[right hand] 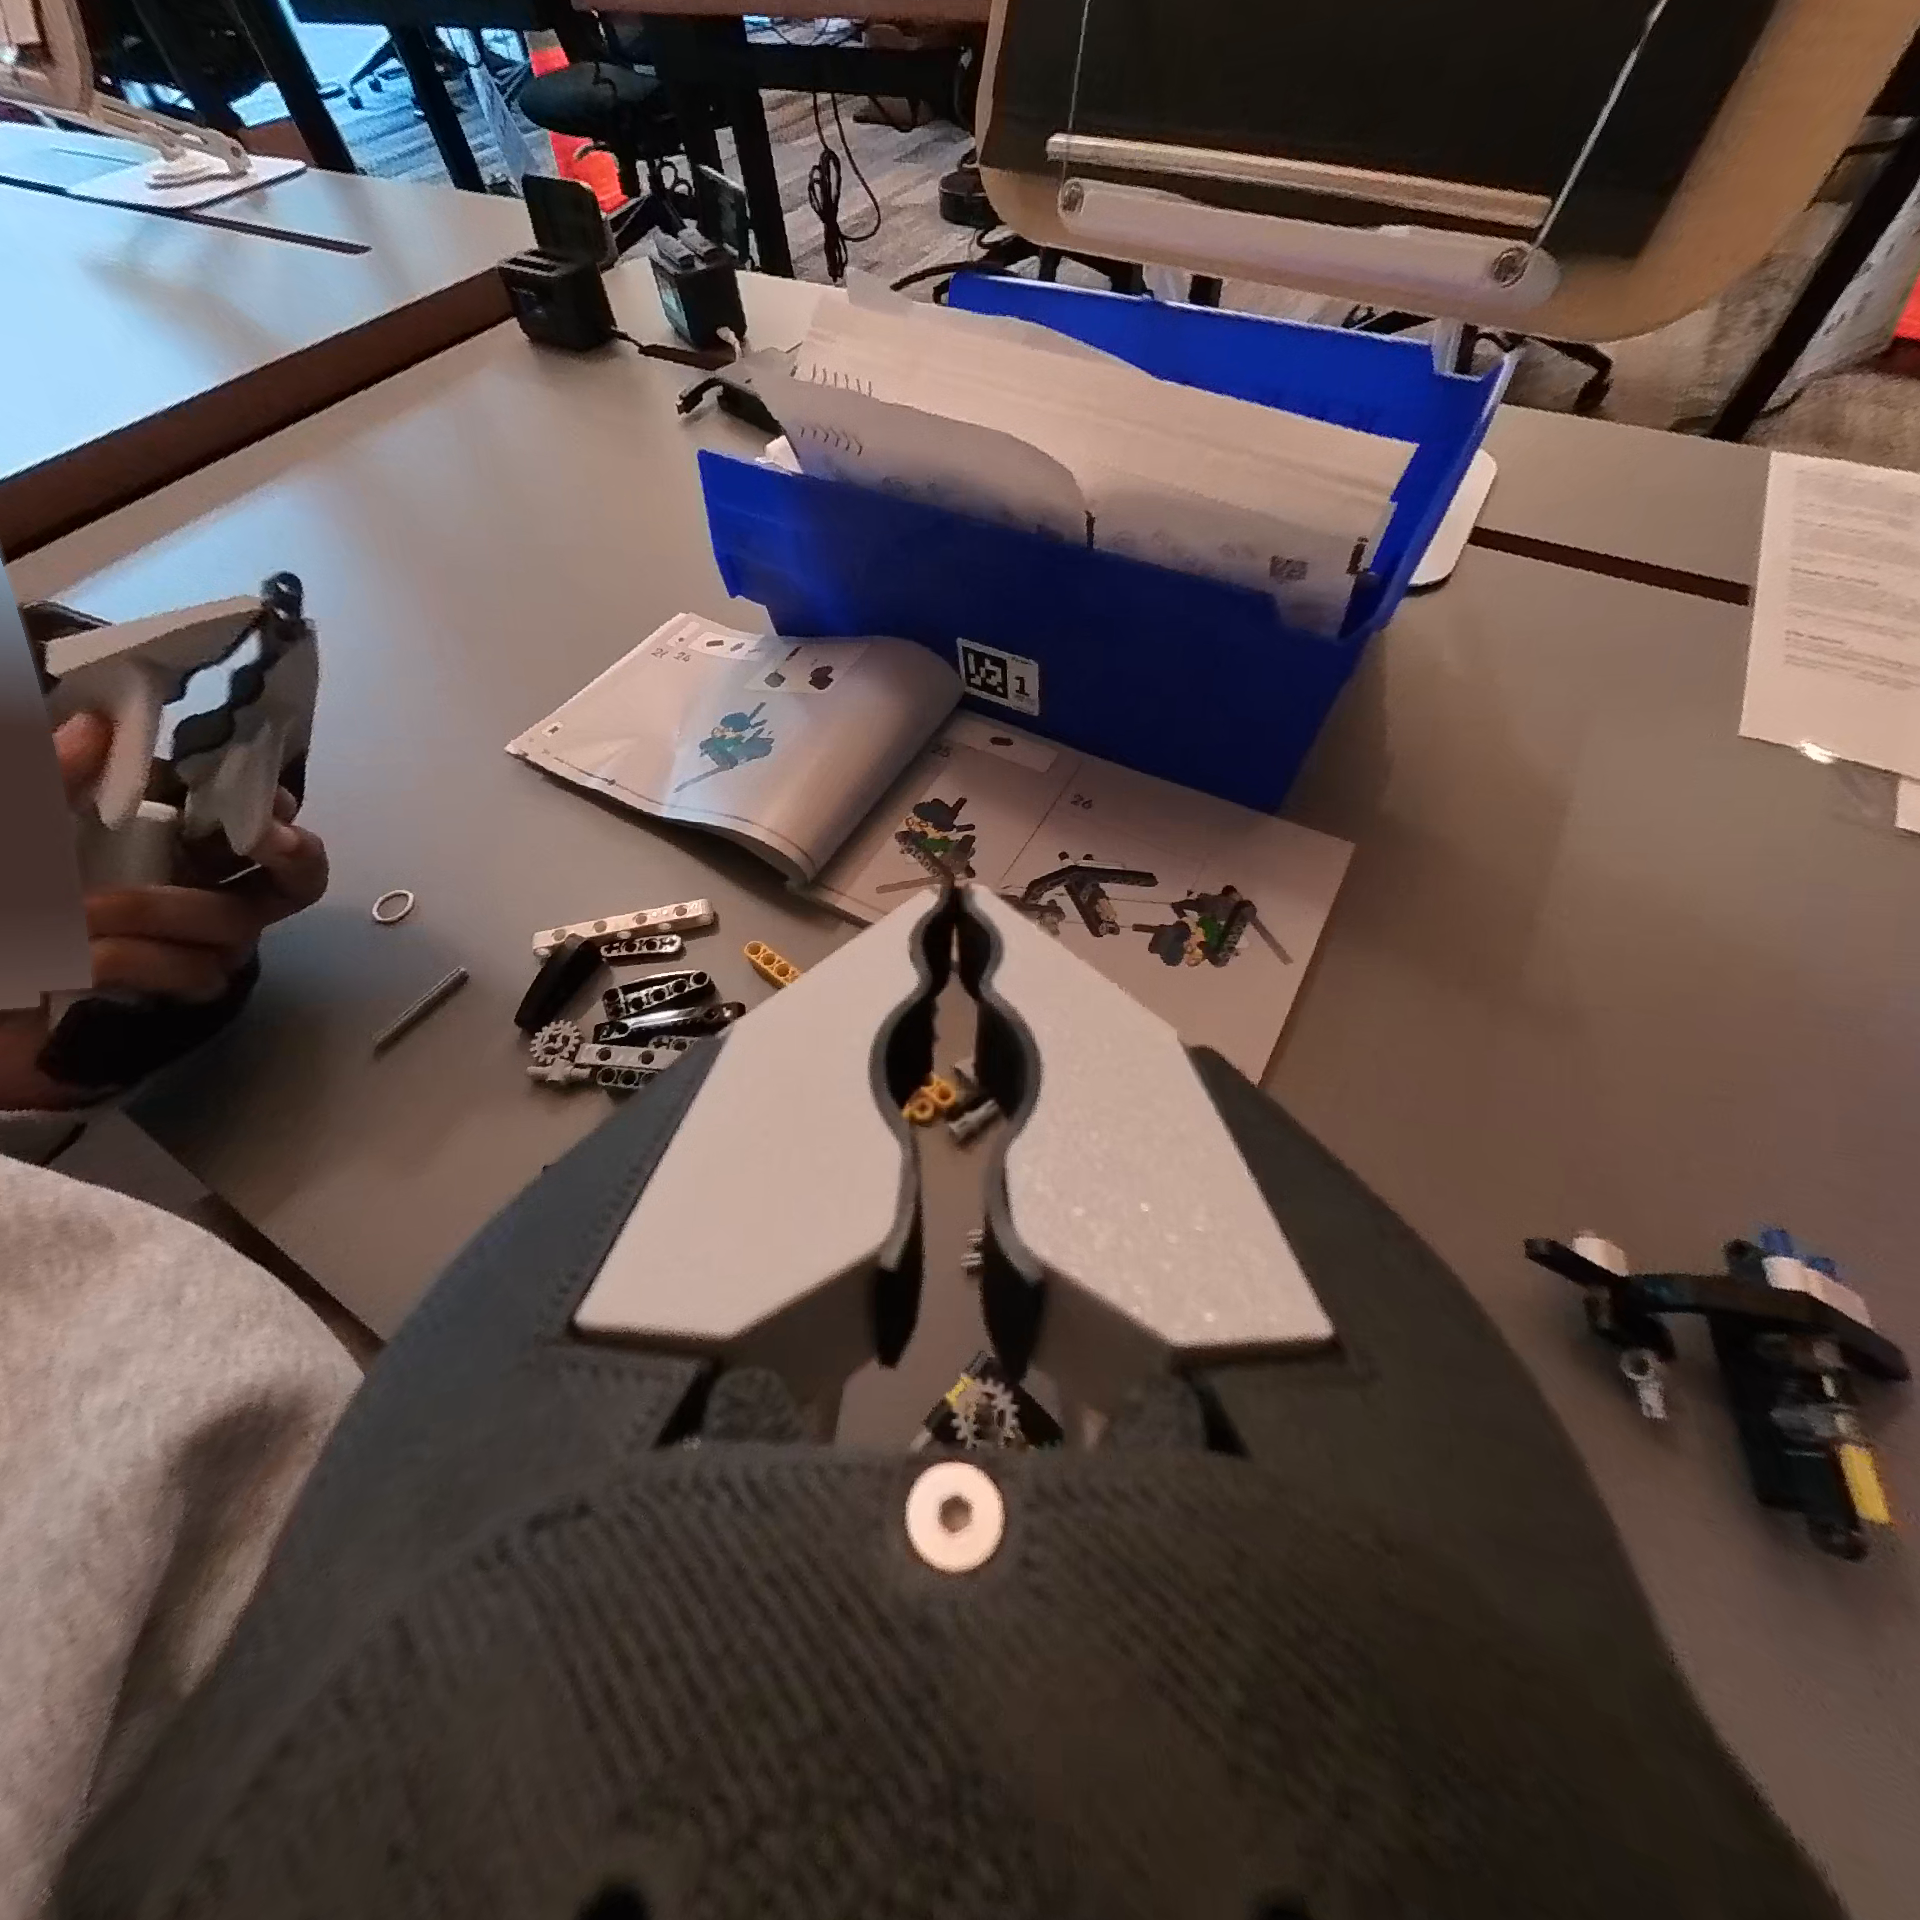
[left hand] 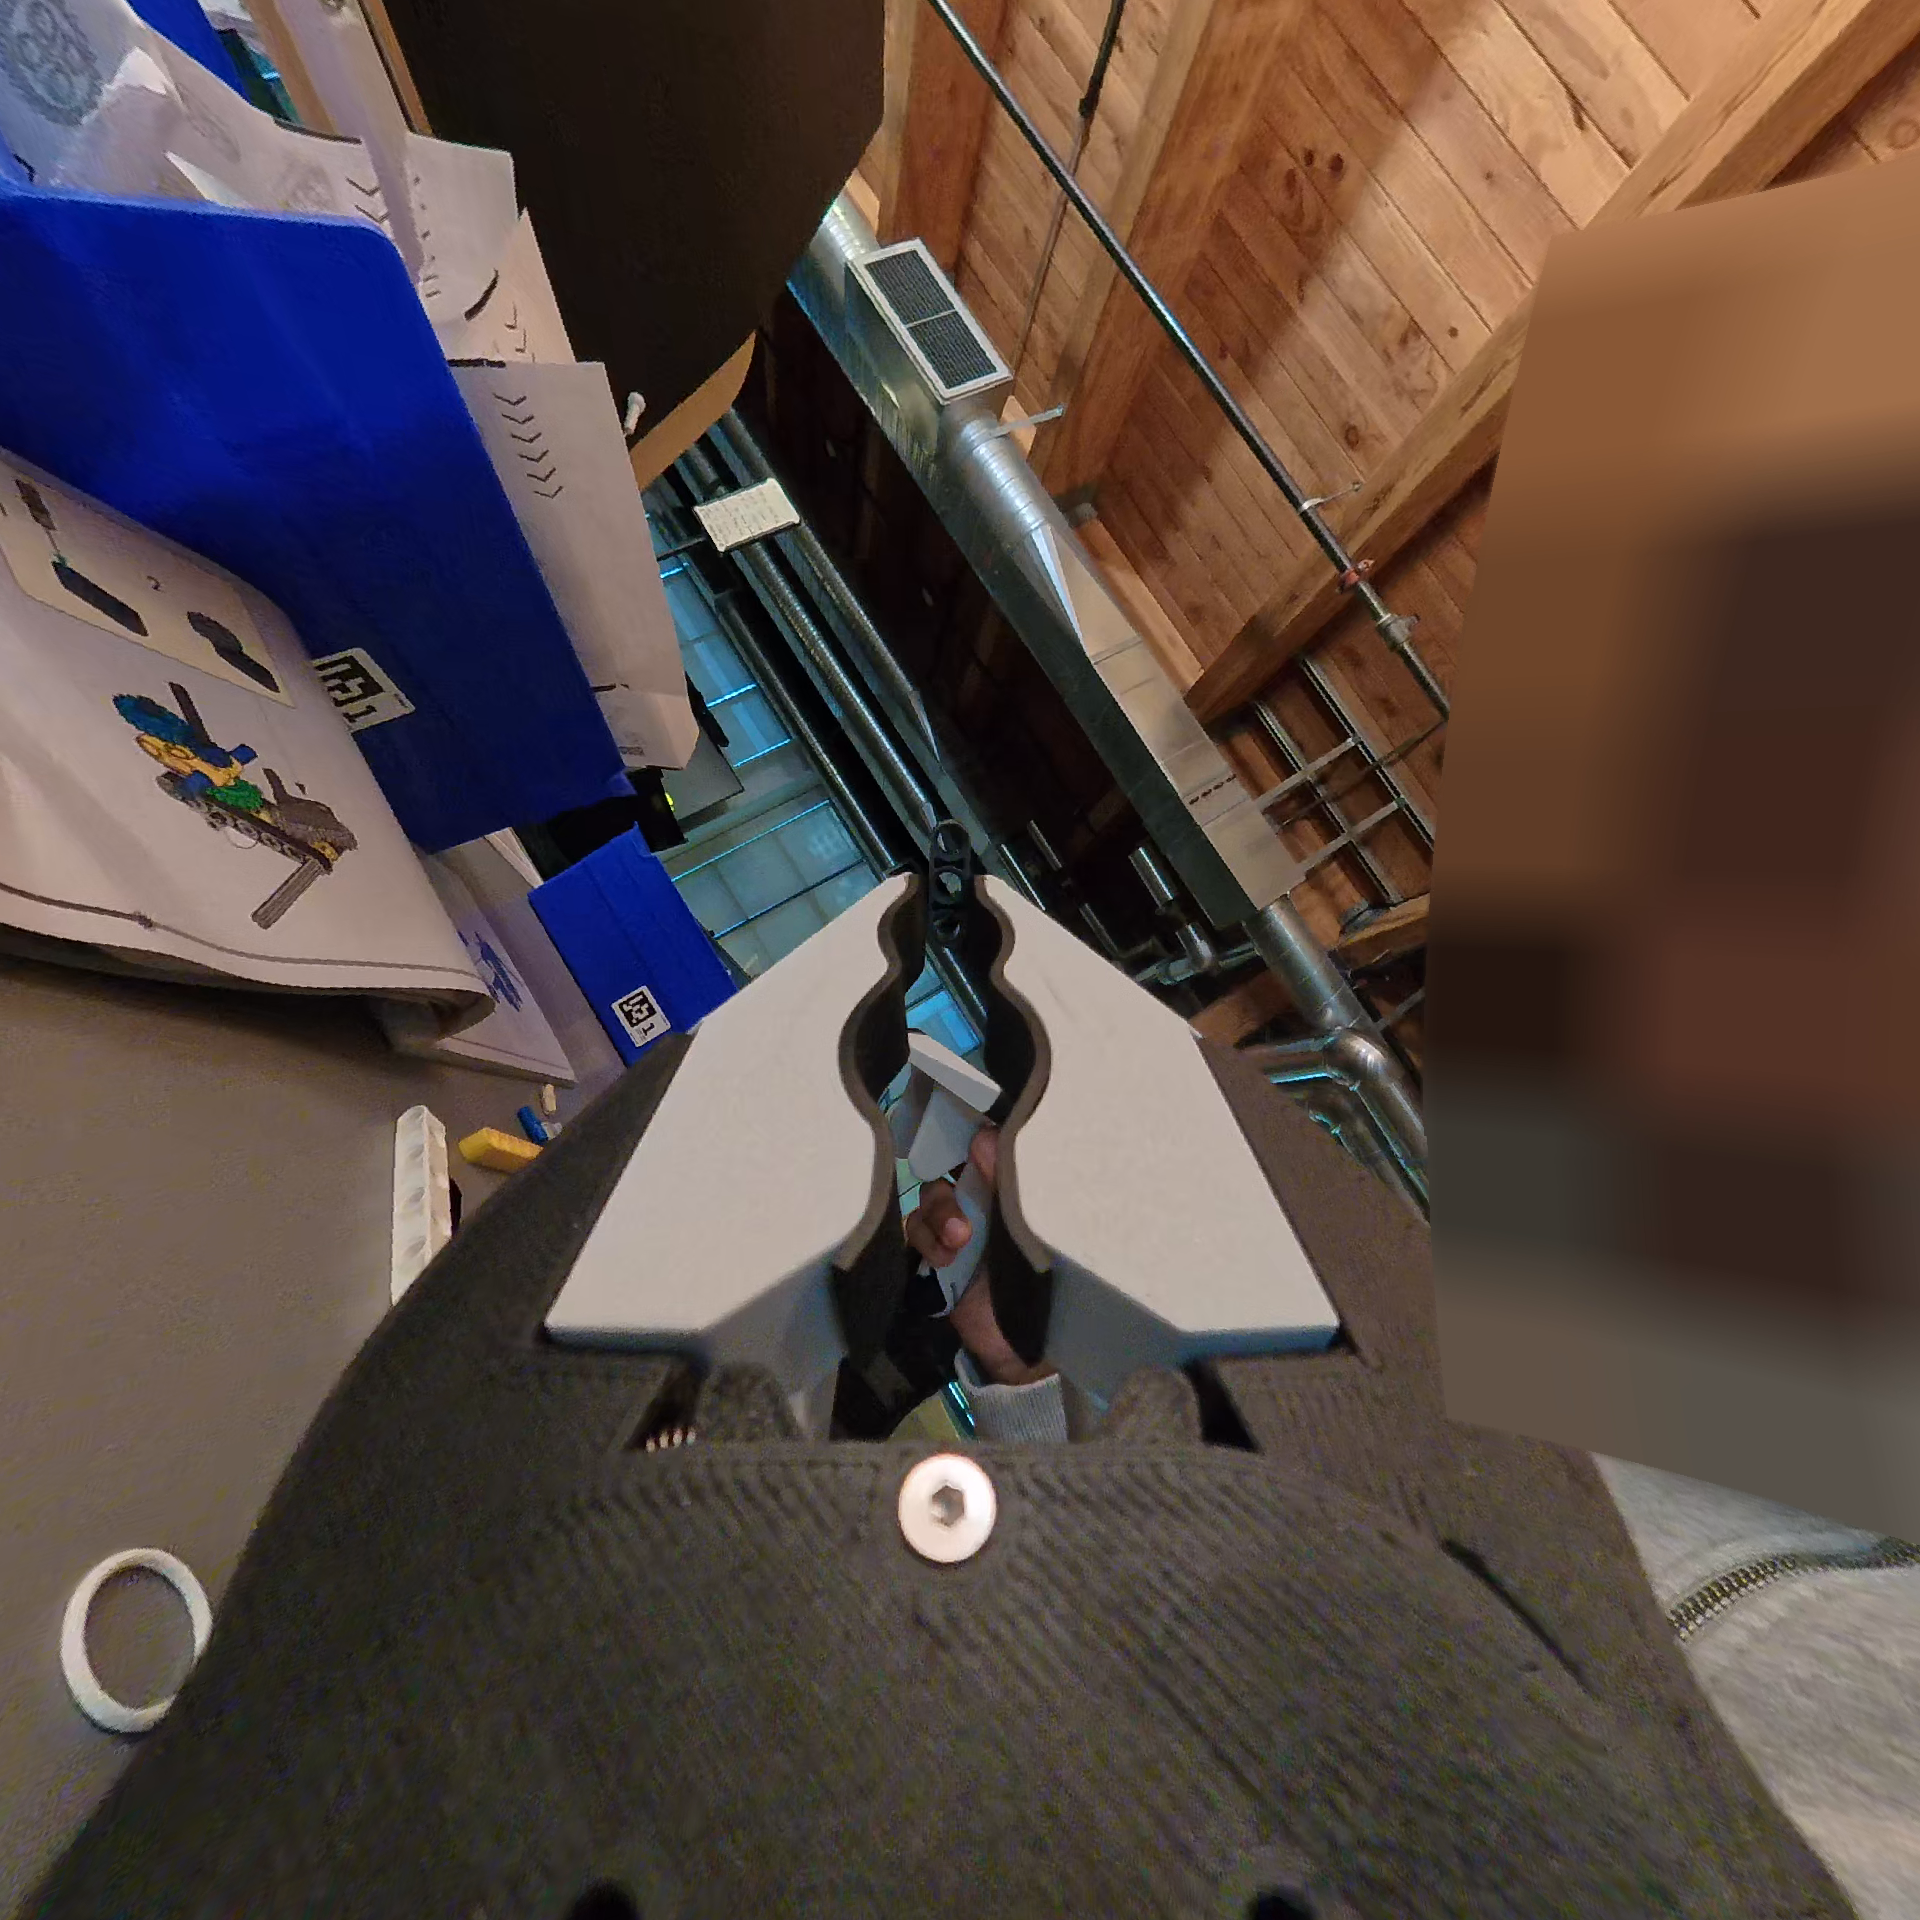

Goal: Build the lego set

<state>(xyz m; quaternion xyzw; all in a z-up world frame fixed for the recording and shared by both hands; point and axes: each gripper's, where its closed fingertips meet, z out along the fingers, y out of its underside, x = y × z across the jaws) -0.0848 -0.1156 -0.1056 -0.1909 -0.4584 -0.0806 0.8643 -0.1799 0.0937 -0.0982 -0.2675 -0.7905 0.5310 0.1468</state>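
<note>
The left tongs [left hand: 948, 894] are pointing up toward the wooden ceiling, tips closed on a small black lego beam [left hand: 948, 883] with round holes, which is sticking out past the tips. The right tongs [right hand: 958, 902] are hovering over the grey table [right hand: 1507, 987], tips nearly touching and holding nothing.

Just below the right tongs, loose lego pieces [right hand: 623, 1003] are lying in a cluster (black and grey beams, a grey gear, a yellow beam). Near them, a grey axle [right hand: 419, 1006] and a white ring [right hand: 393, 905] are resting apart. Beyond the tips, an open instruction booklet [right hand: 790, 758] is lying flat, touching a blue bin [right hand: 1122, 623] that is holding paper sheets. To the right, a partly built black lego assembly [right hand: 1766, 1371] is sitting well apart from the cluster.
</note>
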